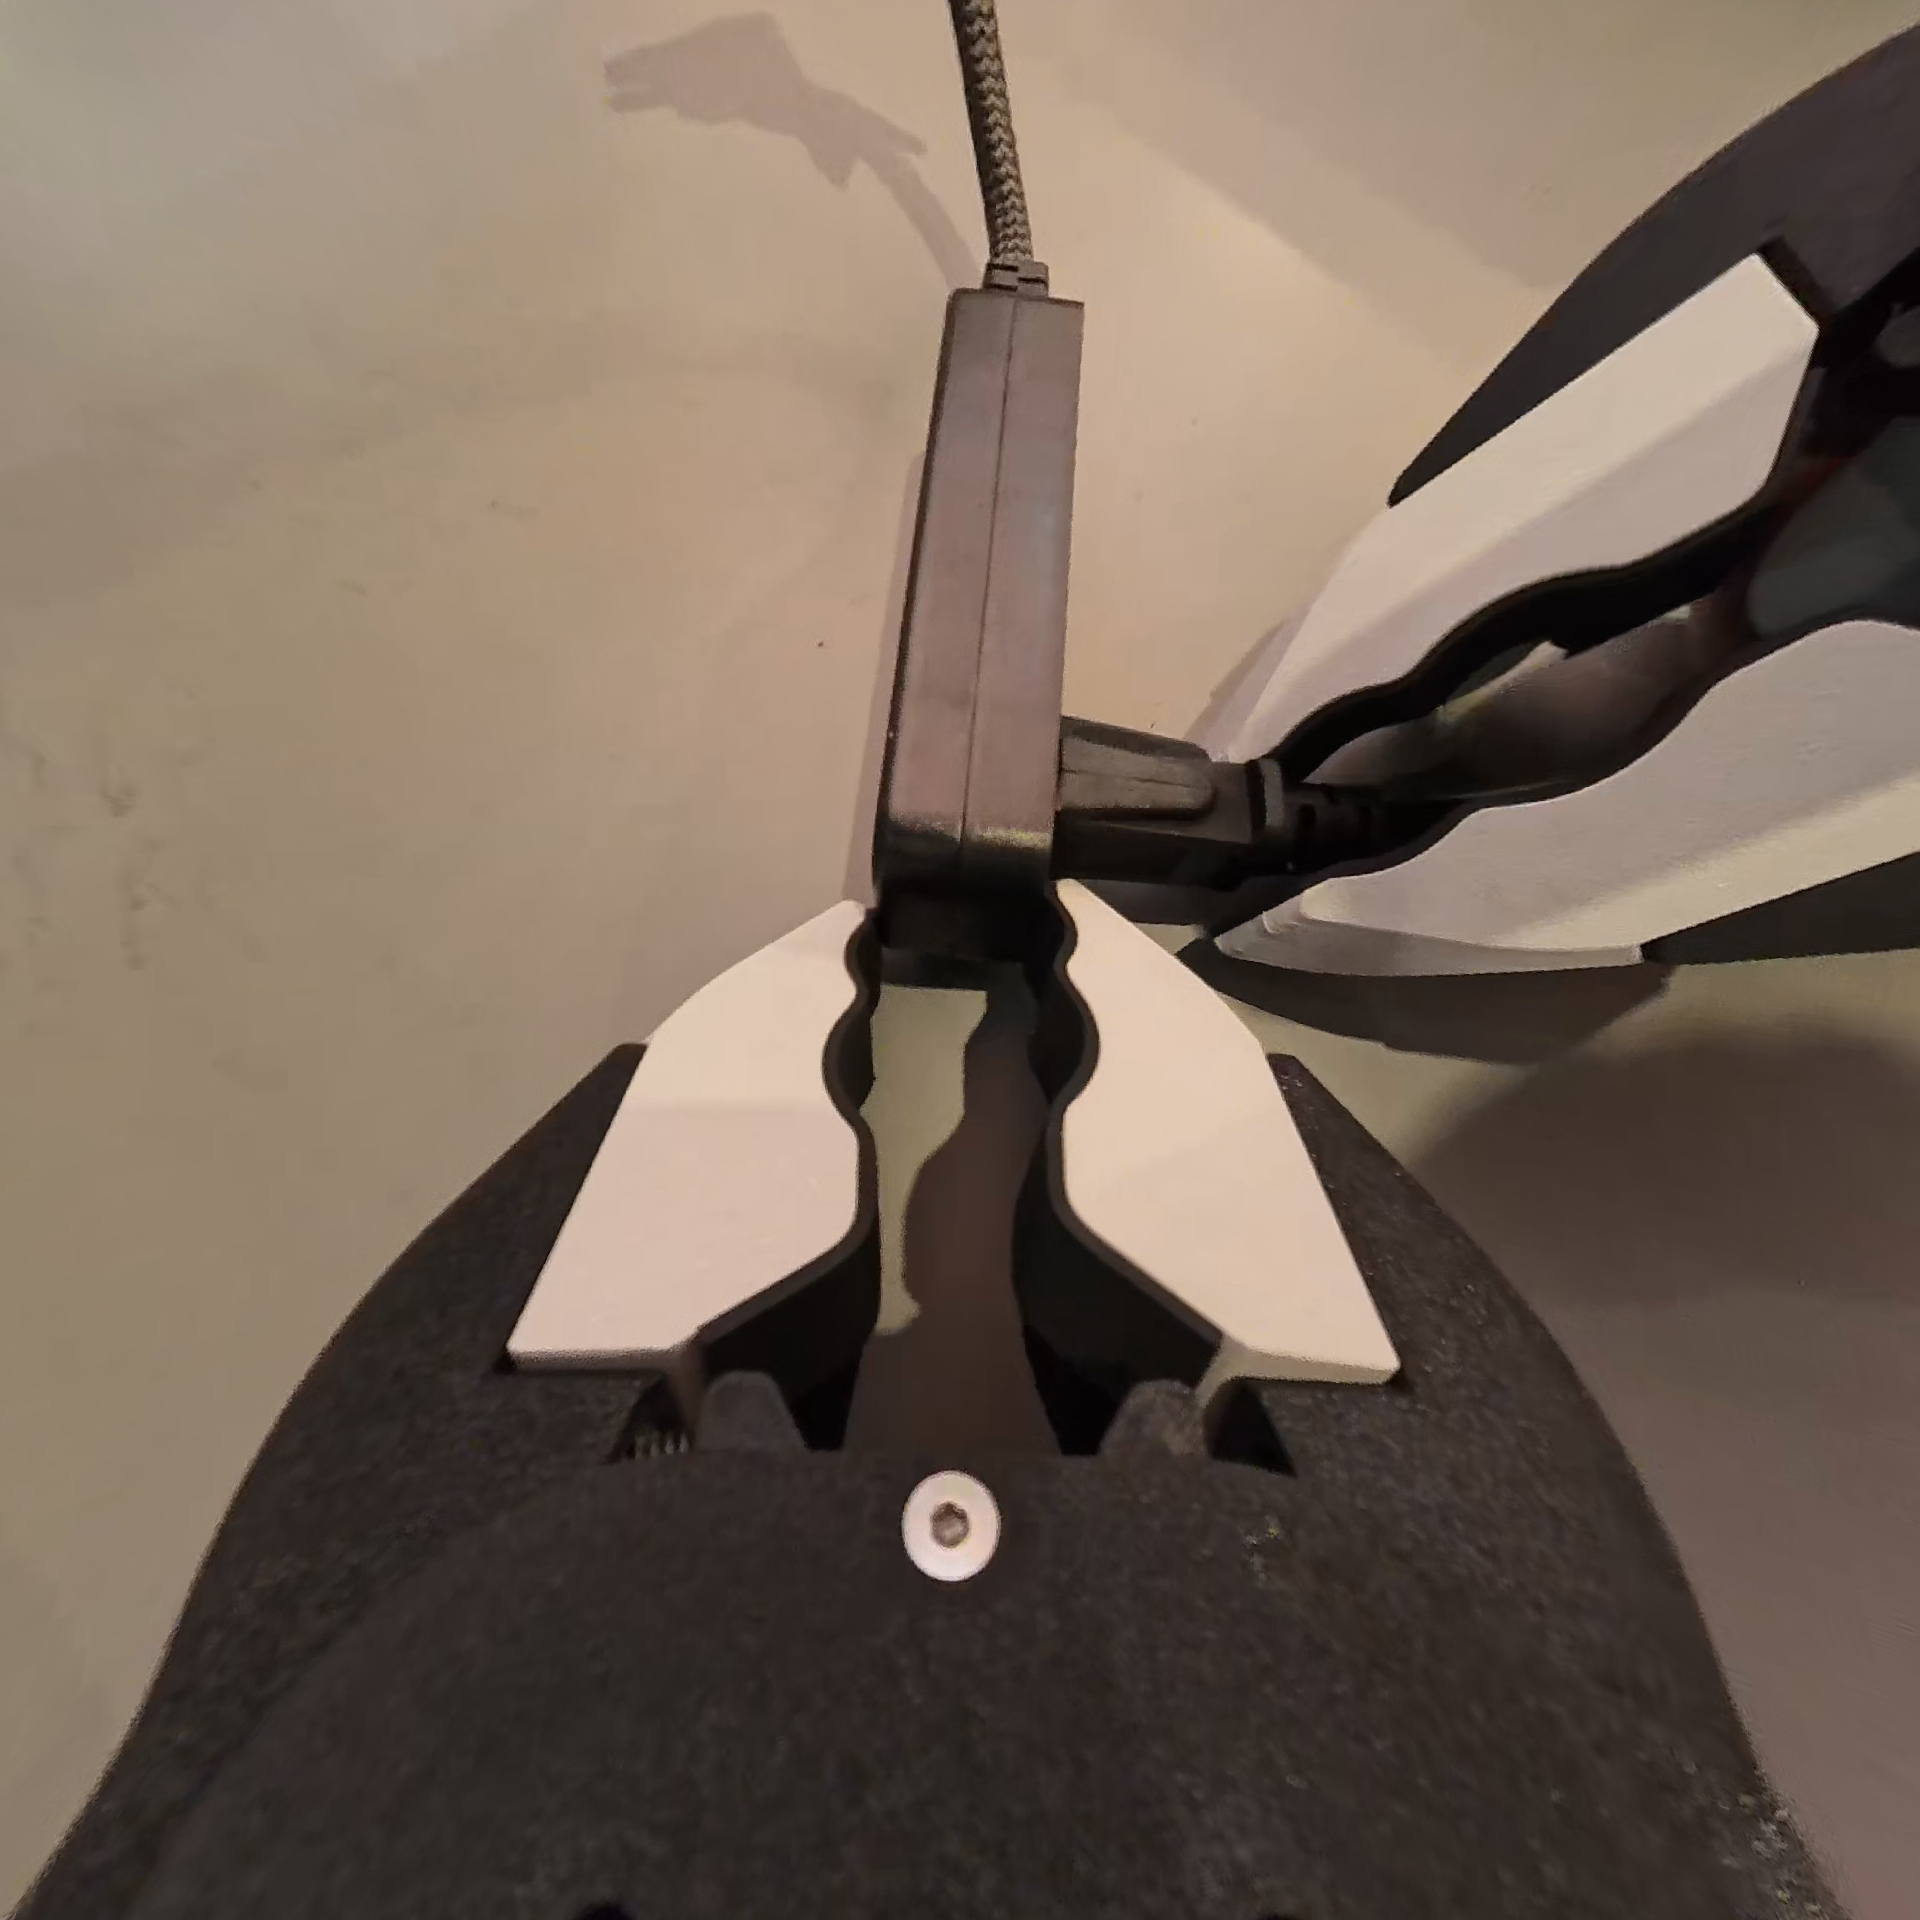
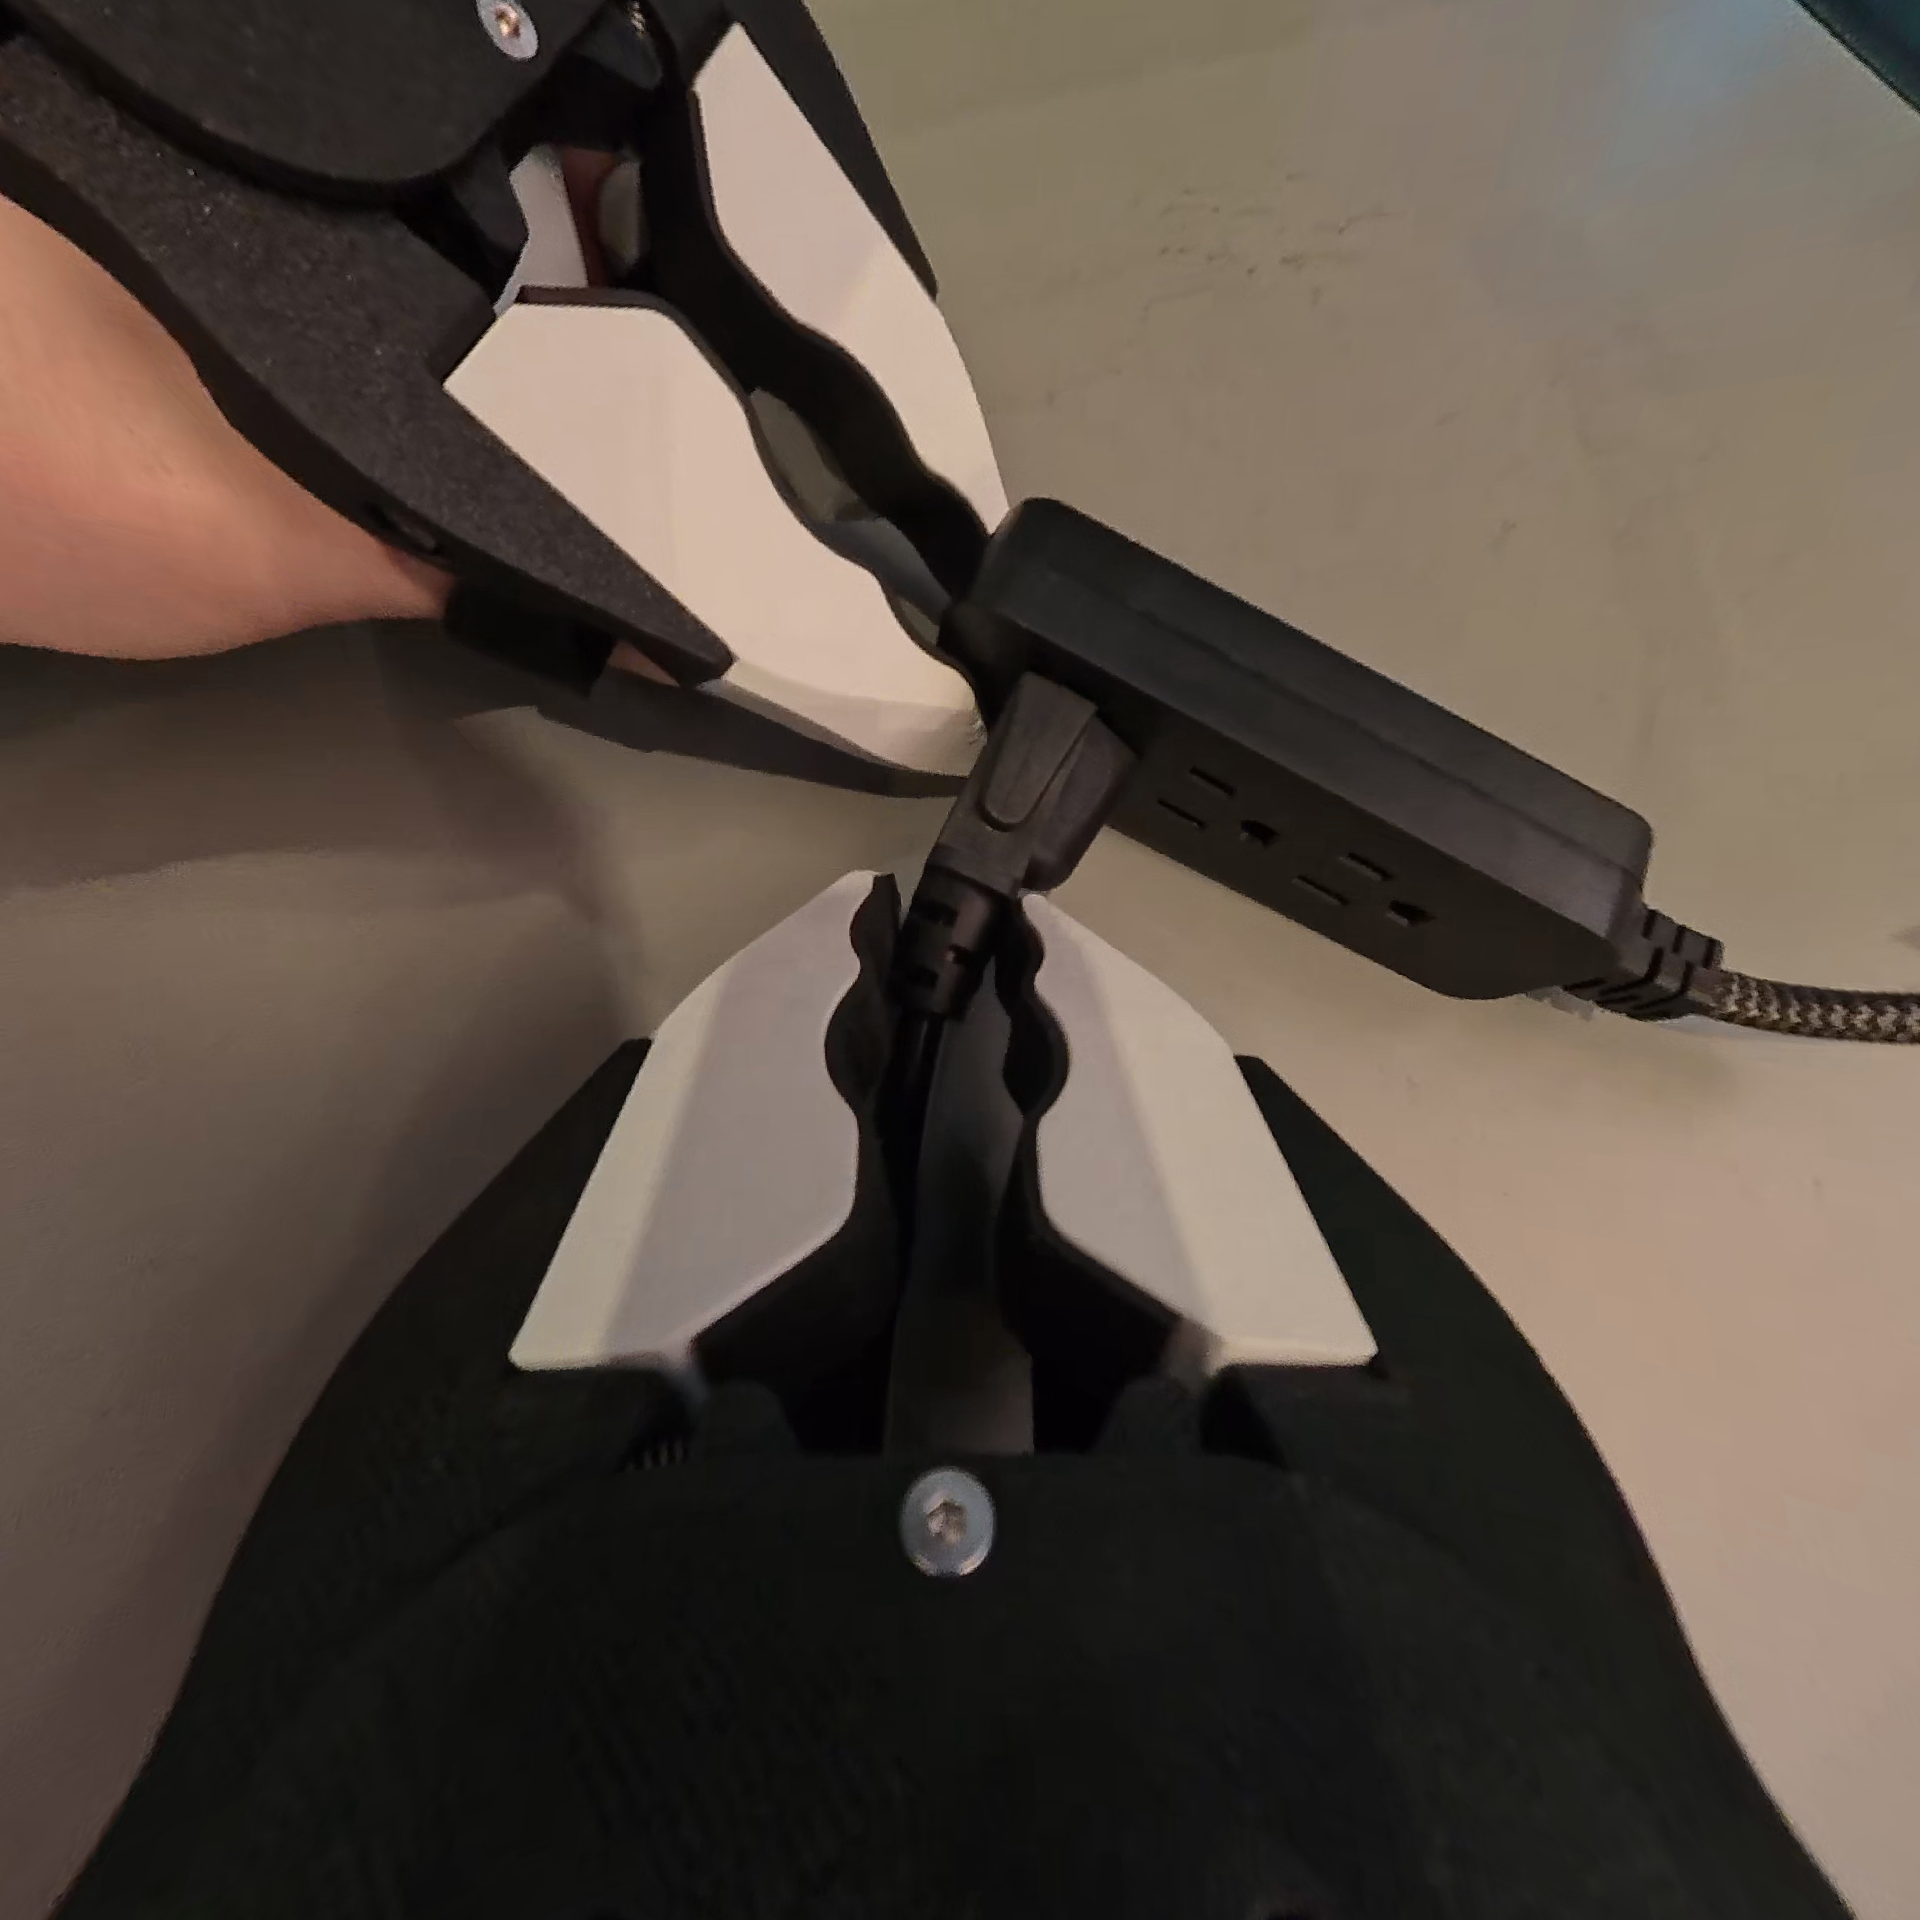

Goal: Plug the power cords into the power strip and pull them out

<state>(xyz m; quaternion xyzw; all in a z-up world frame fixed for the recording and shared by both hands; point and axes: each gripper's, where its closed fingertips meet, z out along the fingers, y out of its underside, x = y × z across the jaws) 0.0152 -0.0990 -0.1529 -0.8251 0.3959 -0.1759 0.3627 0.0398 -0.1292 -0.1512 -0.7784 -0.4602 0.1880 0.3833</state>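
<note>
The strip [image 2: 1299, 758] is laid on the table [image 2: 1455, 312], one end held between the fingers of the left gripper [image 1: 961, 925], its cable [image 2: 1808, 1008] led away from the far end. A plug [image 2: 1039, 790] is seated in the socket nearest the held end; its cord [image 2: 940, 966] is clamped by the right gripper [image 2: 951, 914], set at the strip's side.

Left wrist view close along the power strip [image 1: 982, 623] from its end, right wrist view close on its socket face, both sharing the plug [image 2: 1029, 790]
</note>
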